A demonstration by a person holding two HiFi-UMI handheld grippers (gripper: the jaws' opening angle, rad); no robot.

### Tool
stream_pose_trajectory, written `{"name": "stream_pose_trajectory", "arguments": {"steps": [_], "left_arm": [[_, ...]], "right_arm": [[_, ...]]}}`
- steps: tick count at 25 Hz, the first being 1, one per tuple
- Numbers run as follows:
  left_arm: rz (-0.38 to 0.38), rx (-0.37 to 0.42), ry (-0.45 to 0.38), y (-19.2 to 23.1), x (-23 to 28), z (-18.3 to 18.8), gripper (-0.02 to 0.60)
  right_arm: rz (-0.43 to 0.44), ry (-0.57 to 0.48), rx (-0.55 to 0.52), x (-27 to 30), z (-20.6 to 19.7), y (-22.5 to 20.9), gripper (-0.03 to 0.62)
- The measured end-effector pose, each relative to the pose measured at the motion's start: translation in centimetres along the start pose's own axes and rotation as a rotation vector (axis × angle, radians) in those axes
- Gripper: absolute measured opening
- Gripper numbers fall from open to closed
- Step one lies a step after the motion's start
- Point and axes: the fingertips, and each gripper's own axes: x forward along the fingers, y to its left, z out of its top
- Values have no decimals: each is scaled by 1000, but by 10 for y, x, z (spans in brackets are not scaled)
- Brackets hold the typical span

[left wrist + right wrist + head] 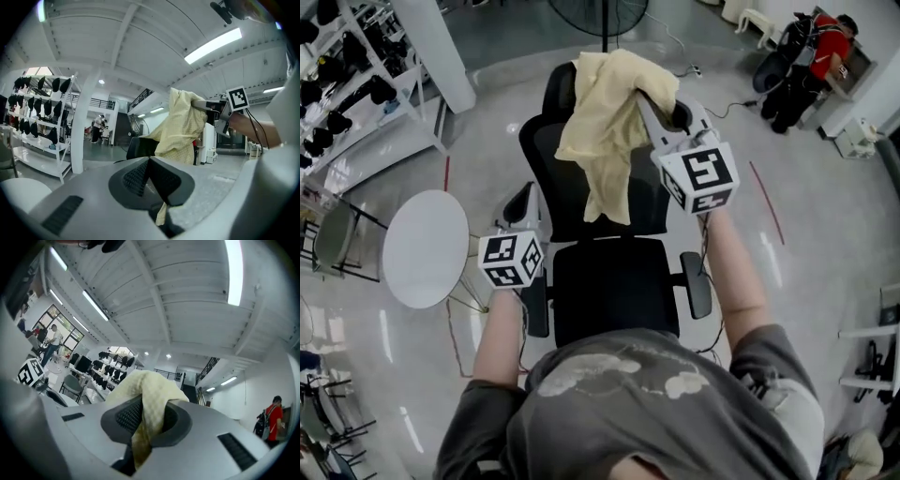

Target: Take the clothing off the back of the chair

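Observation:
A pale yellow garment (pixel 605 122) hangs from my right gripper (pixel 666 101), lifted over the top of the black office chair (pixel 609 281). Its lower end dangles in front of the chair back. In the right gripper view the jaws are shut on a fold of the garment (pixel 150 390), with a tail trailing down the slot. My left gripper (pixel 523 199) is lower, beside the chair's left side, apart from the hanging cloth. Its jaws (pixel 149 176) stand shut. A thin yellow sliver shows under the pads; I cannot tell whether it is pinched. The left gripper view shows the garment (pixel 180 124) ahead.
A round white table (pixel 427 248) stands left of the chair. Behind it are white racks (pixel 347 84) of dark items and a white column (pixel 436 47). A fan stand (pixel 602 23) is behind the chair. A person in red (pixel 825 52) is at the far right.

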Motion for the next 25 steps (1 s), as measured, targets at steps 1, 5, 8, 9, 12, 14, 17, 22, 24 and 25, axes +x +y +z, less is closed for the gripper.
{"name": "stream_pose_trajectory", "arguments": {"steps": [1, 5, 8, 9, 12, 14, 17, 22, 24, 25], "left_arm": [[1, 4, -11, -3, -5, 6, -2], [0, 22, -53, -19, -26, 26, -2], [5, 27, -78, -34, -44, 36, -2], [8, 30, -86, -40, -50, 40, -2], [23, 45, -108, -59, -70, 52, -2], [35, 51, -122, -75, -86, 59, -2], [51, 56, -139, -99, -111, 65, -2], [82, 63, -141, -127, -140, 61, -2], [87, 62, -139, -132, -149, 59, -2], [85, 64, -139, -134, -153, 58, -2]], "right_arm": [[-2, -27, -23, -6, 13, 0, 26], [-7, -107, -41, -37, 51, 4, 26], [-28, -172, -69, -69, 69, 6, 26], [-32, -192, -76, -80, 75, 6, 26], [-36, -239, -72, -115, 95, 3, 25], [-45, -283, -61, -144, 114, -4, 25], [-38, -373, -35, -190, 145, -16, 26], [4, -412, 28, -239, 164, -33, 26], [-2, -424, 37, -255, 164, -35, 26], [-12, -431, 40, -264, 164, -36, 26]]}}
